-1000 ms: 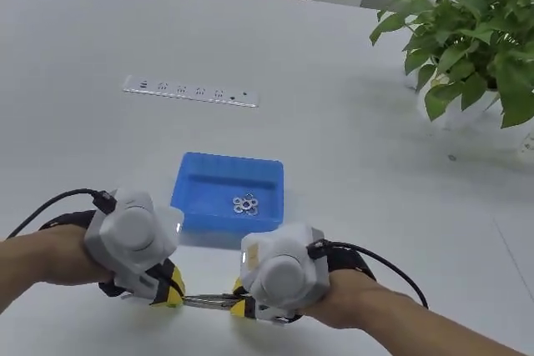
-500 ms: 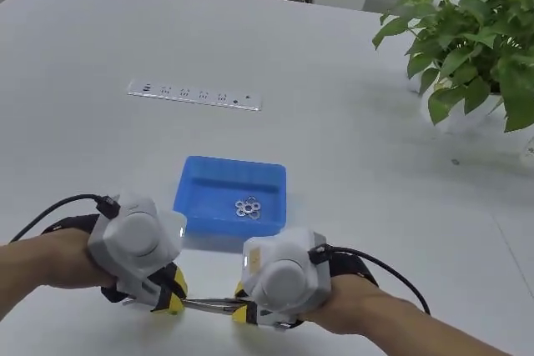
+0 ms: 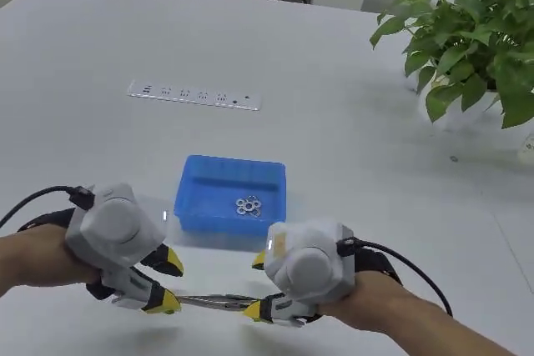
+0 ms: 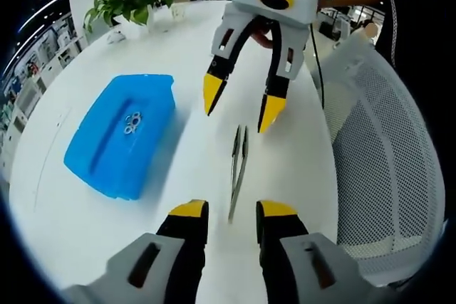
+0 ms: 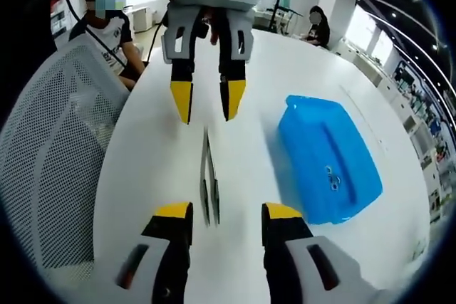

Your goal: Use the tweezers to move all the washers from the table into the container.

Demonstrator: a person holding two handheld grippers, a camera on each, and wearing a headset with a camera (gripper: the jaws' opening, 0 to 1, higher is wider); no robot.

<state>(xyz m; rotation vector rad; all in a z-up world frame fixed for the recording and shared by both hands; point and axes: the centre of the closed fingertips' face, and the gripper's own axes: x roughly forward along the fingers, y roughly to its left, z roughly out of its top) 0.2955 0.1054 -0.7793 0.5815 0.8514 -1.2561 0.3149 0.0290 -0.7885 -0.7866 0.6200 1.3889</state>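
Tweezers (image 4: 236, 183), slim shiny metal, lie on smooth white table (image 3: 334, 122).

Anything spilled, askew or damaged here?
Nothing stands out. The washers sit clustered inside the upright blue container. The tweezers lie flat on the table between the open left gripper and the open right gripper.
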